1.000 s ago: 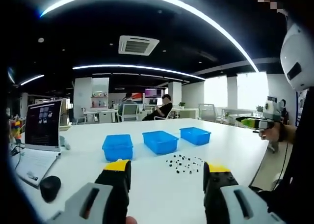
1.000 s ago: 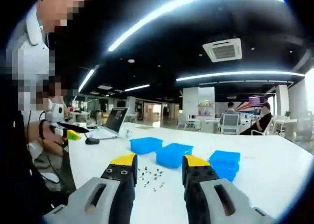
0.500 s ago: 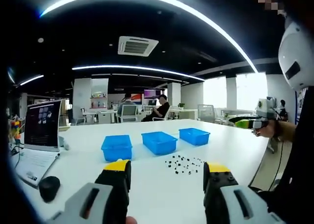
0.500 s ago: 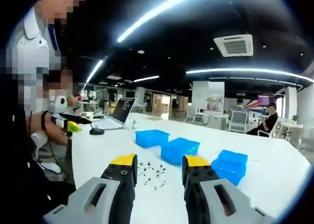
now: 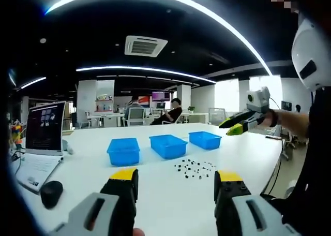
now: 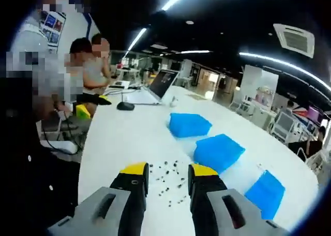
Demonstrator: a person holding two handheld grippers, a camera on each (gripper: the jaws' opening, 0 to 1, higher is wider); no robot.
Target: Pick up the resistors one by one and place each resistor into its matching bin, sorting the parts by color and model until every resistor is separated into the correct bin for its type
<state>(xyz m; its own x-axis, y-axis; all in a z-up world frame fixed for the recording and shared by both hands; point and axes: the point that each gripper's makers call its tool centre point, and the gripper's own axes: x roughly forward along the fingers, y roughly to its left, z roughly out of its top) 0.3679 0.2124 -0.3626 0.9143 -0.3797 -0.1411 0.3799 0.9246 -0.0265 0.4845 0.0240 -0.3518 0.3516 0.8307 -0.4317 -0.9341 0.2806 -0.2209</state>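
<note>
My left gripper [image 5: 176, 180] hovers with jaws wide apart and empty above the white table [image 5: 248, 153]. My right gripper [image 6: 168, 173] is likewise parted and empty, over the scattered resistors [image 6: 170, 180]. Beyond them, three blue bins [image 5: 167, 146] sit in a row, near a laptop [image 5: 41, 143].

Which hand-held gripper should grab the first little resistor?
Probably the right hand-held gripper: the resistors lie just past its open jaws. In the left gripper view, the left hand-held gripper sits farther back from them.
</note>
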